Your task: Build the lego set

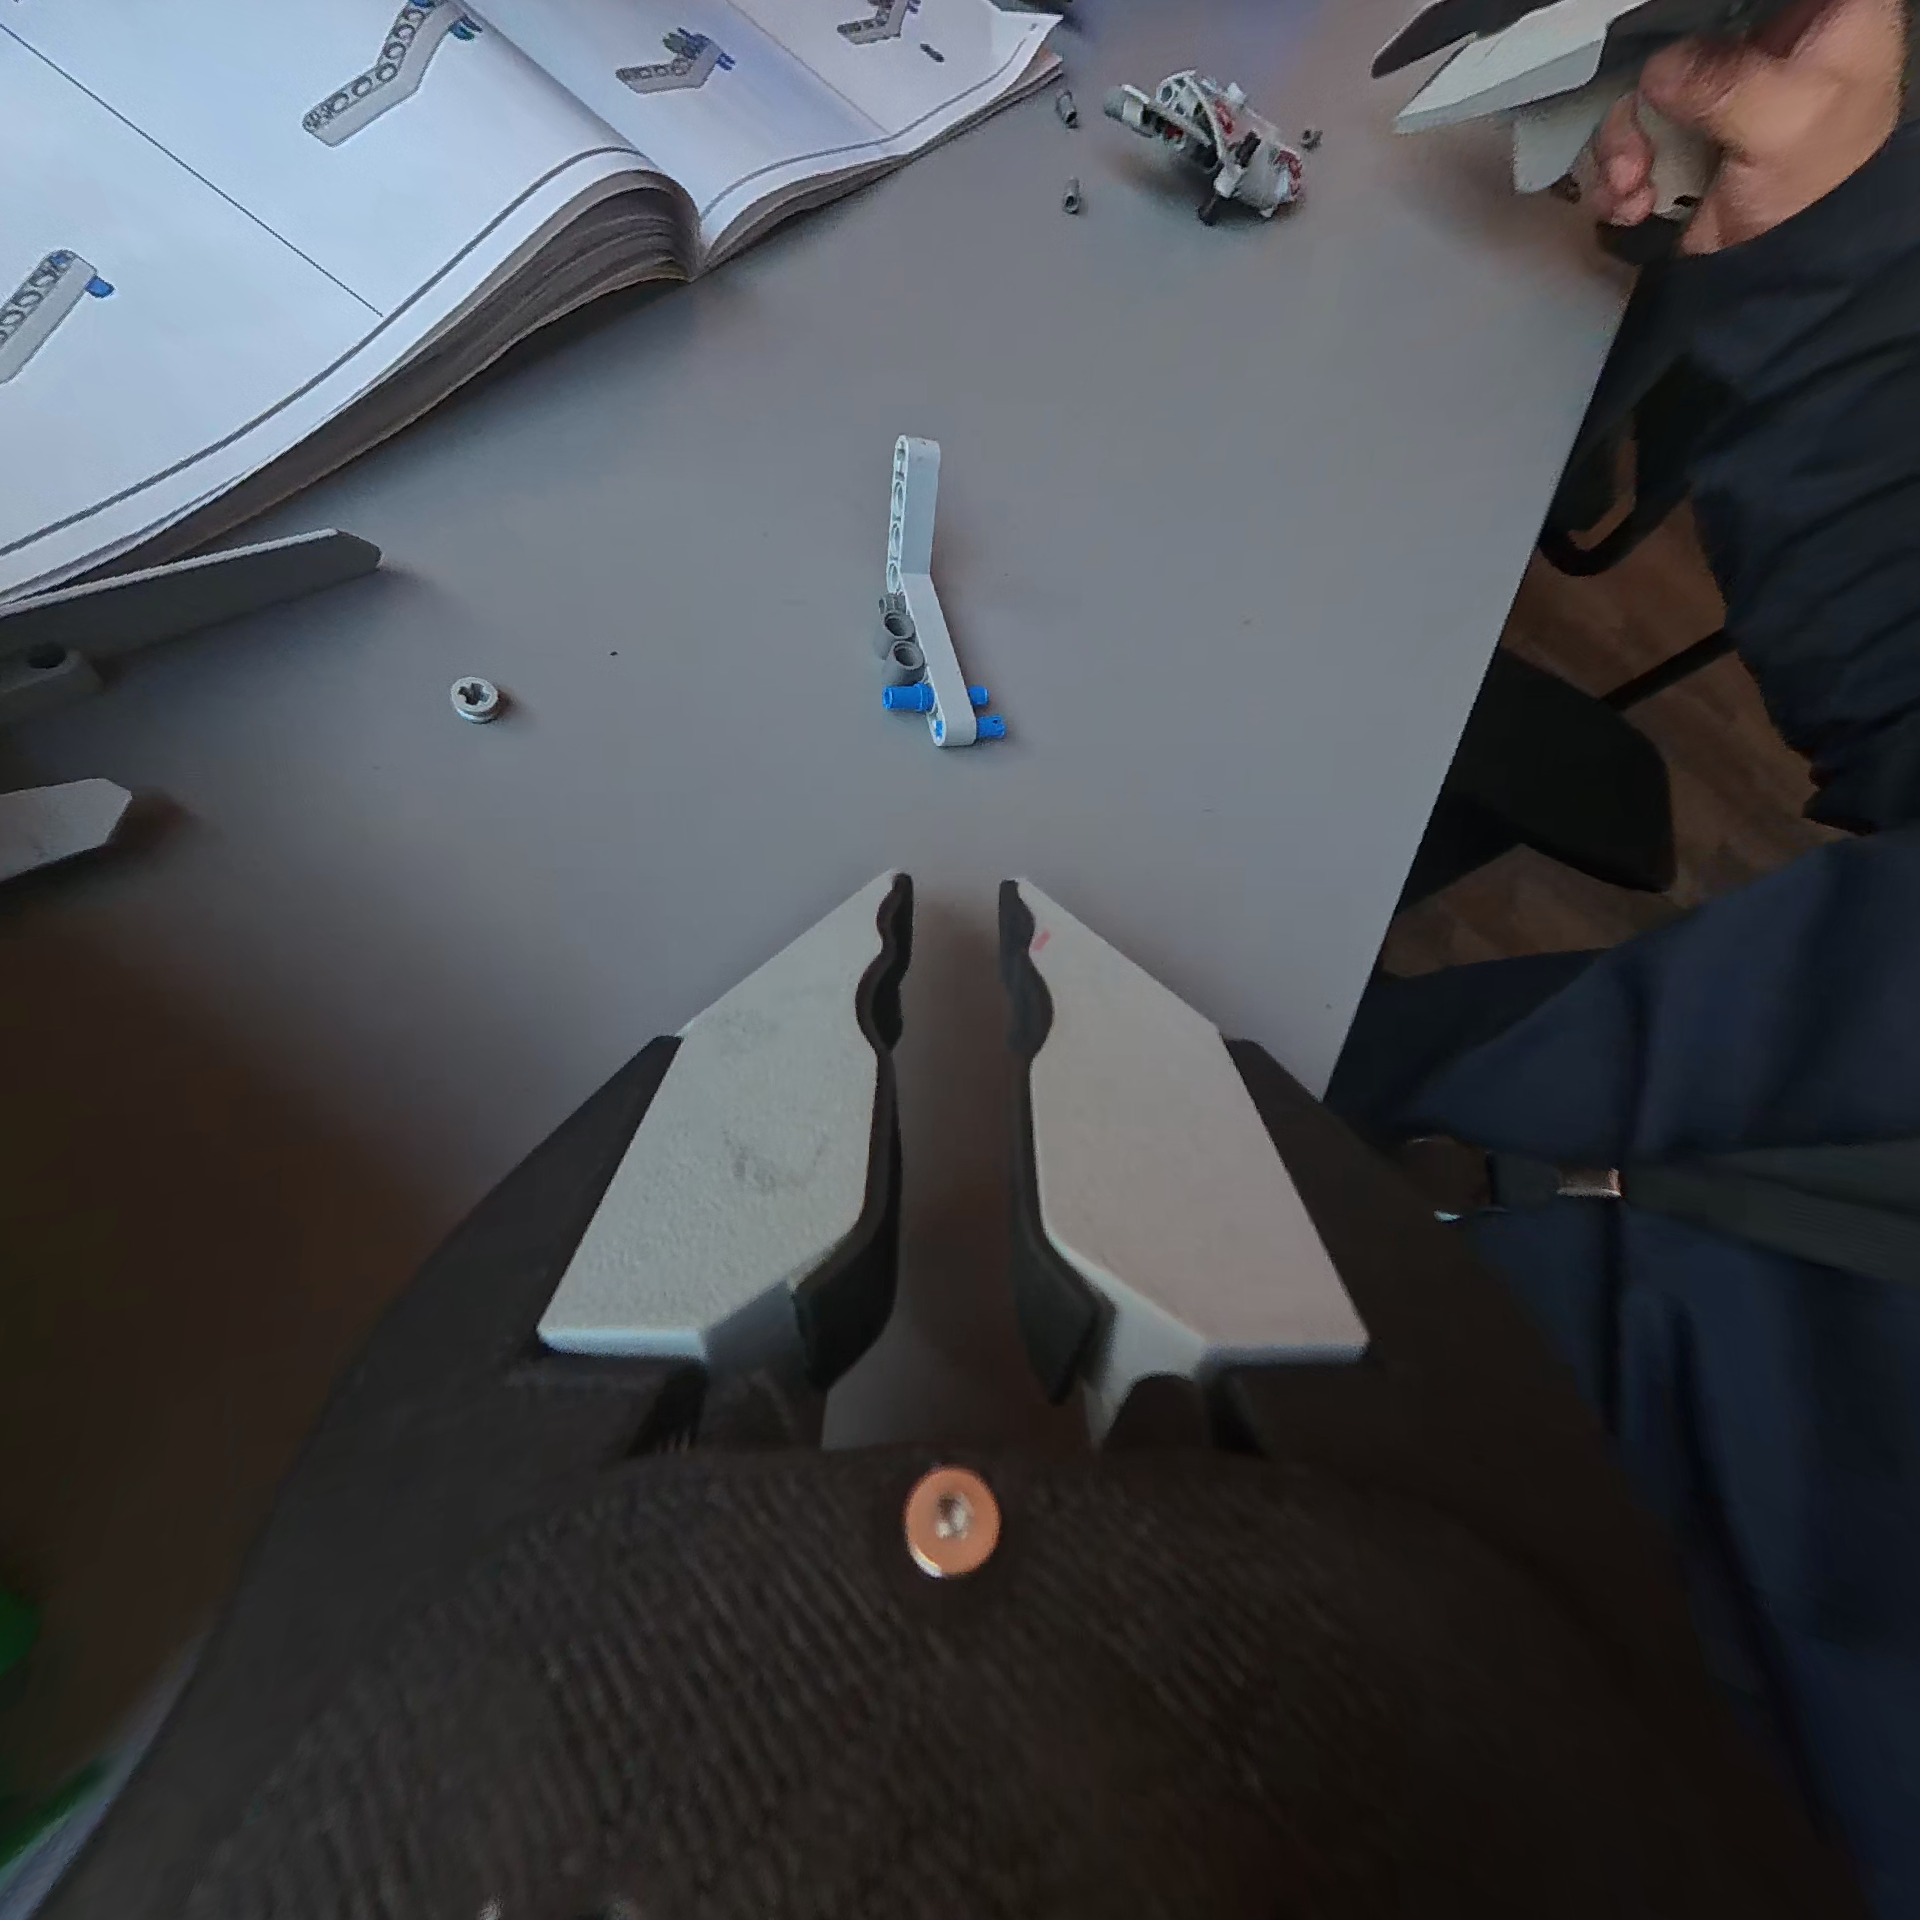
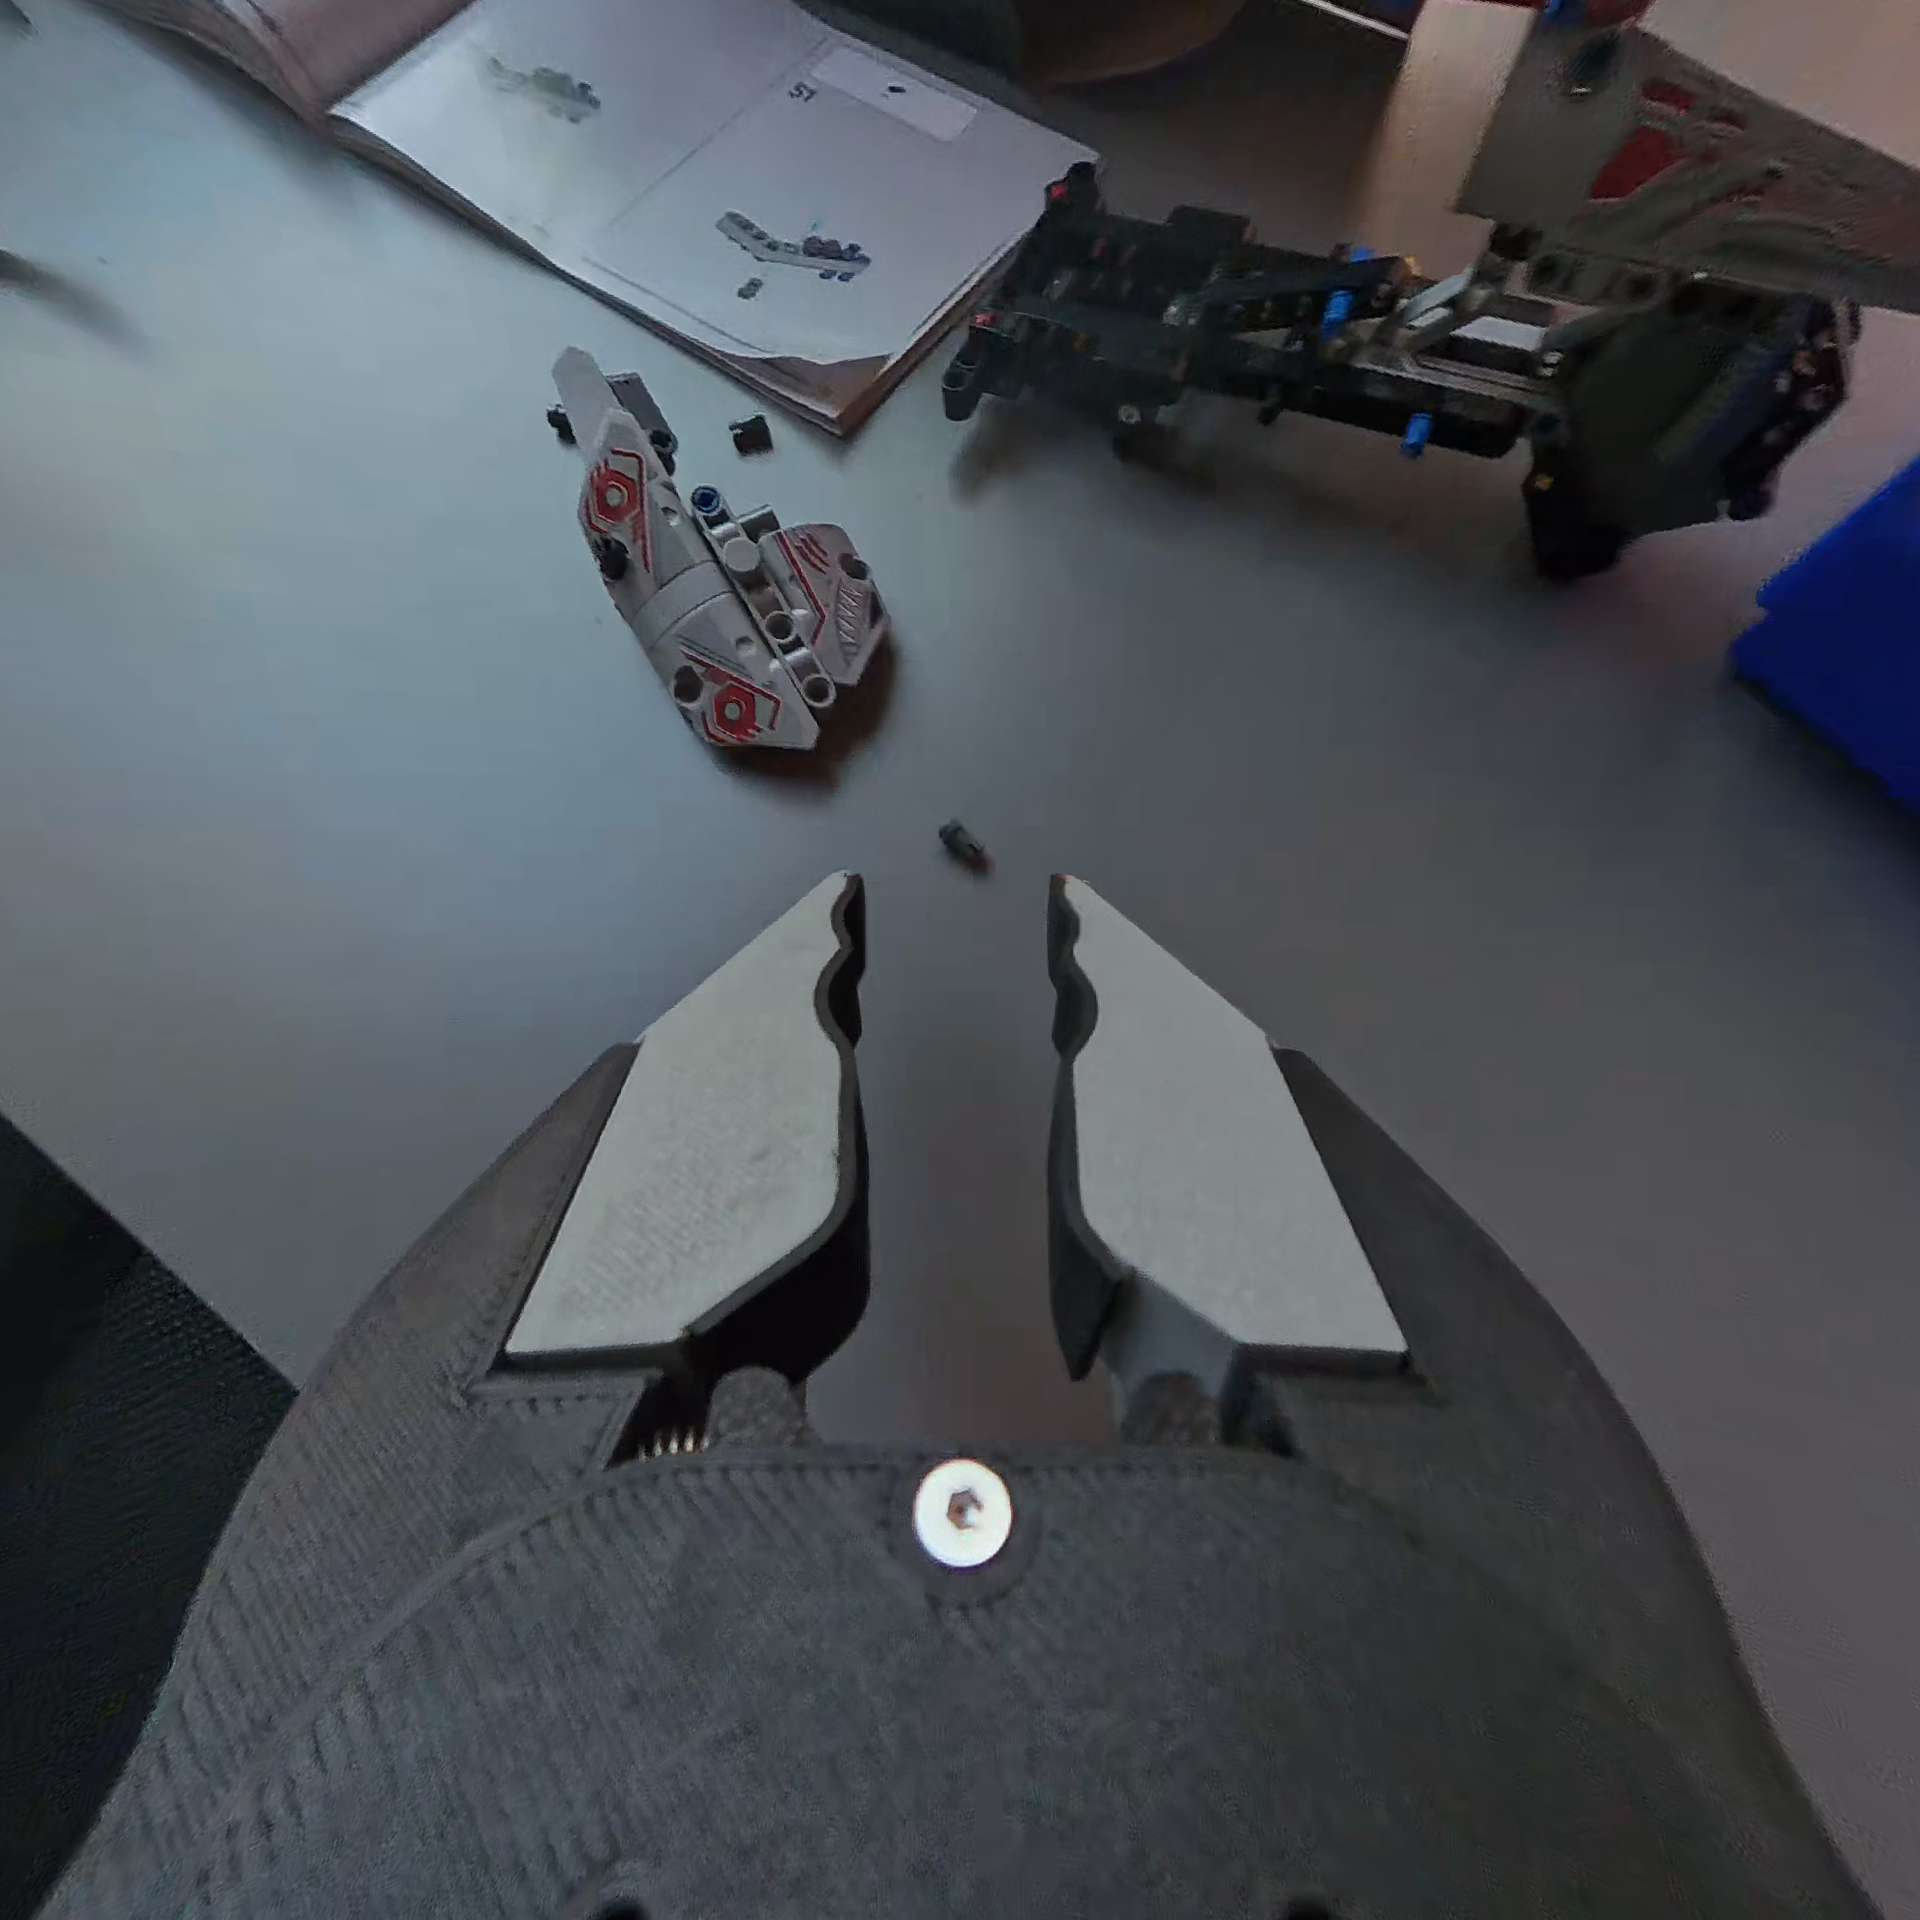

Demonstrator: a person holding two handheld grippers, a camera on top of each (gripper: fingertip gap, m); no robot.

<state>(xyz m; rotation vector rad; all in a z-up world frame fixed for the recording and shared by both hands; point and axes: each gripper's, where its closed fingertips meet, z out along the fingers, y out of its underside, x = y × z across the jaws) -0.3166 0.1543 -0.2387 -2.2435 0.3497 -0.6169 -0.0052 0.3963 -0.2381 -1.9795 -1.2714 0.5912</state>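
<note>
In the left wrist view a bent light-grey beam with blue pins and grey connectors lies on the grey table, ahead of my left gripper, which is open and empty. A small grey bush lies to its left. In the right wrist view my right gripper is open and empty, just behind a small black pin. Farther ahead lies a grey panel assembly with red markings. A large dark chassis build stands at the upper right.
An open instruction booklet lies at the far left and also shows in the right wrist view. Grey panels lie beside it. A small assembly and loose pins lie far off. A person's hand holds another gripper. A blue bin stands right. The table edge runs along the right. The gap from one gripper's tips to the other's is roughly 40 cm. My left gripper's tips are some 9 cm from the small grey bush.
</note>
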